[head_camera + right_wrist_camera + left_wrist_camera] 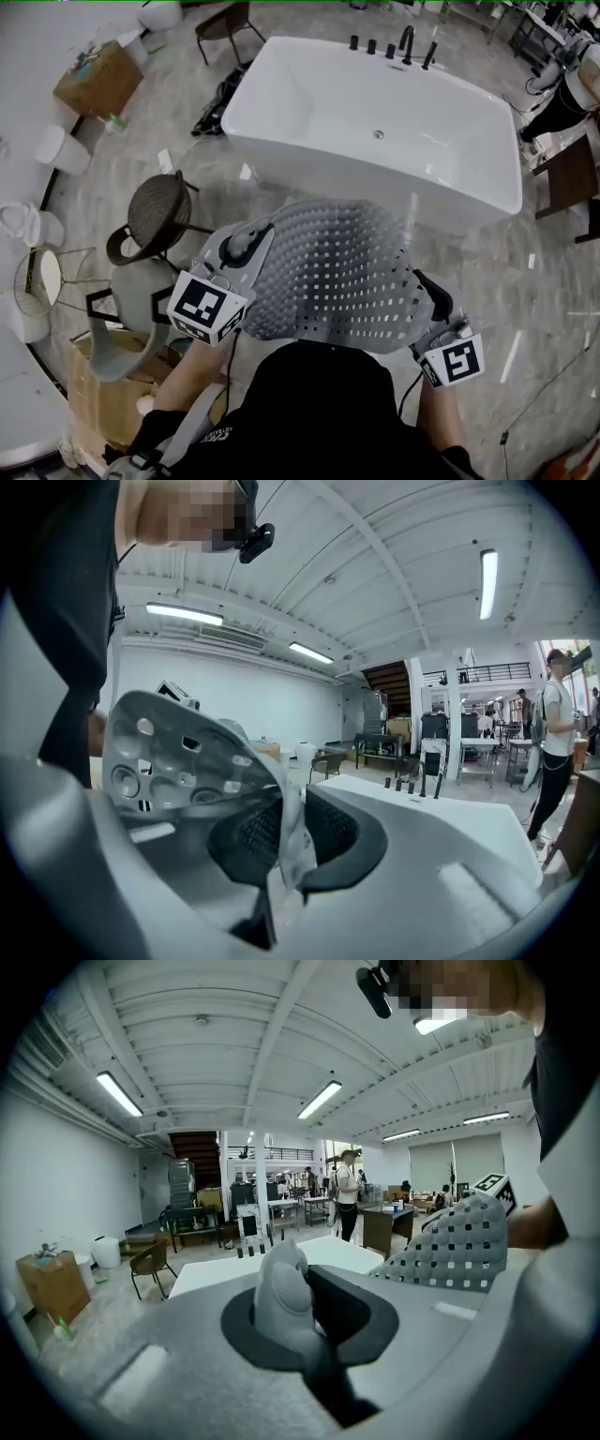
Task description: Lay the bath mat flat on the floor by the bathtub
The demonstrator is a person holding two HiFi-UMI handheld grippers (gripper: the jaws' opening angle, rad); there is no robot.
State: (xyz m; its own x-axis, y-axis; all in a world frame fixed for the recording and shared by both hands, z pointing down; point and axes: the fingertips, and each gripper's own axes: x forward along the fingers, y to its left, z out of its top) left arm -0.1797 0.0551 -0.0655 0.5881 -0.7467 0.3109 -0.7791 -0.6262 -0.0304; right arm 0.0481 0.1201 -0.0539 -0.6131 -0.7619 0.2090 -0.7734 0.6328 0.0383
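The left tool and right tool each clench the grey perforated rubber bath mat, its near edge hidden behind the person's black top.

No word, number or brand can be read. Only black-and-white square patterns are carried by the left cube and the right cube; small white print on the dark top is too blurred.
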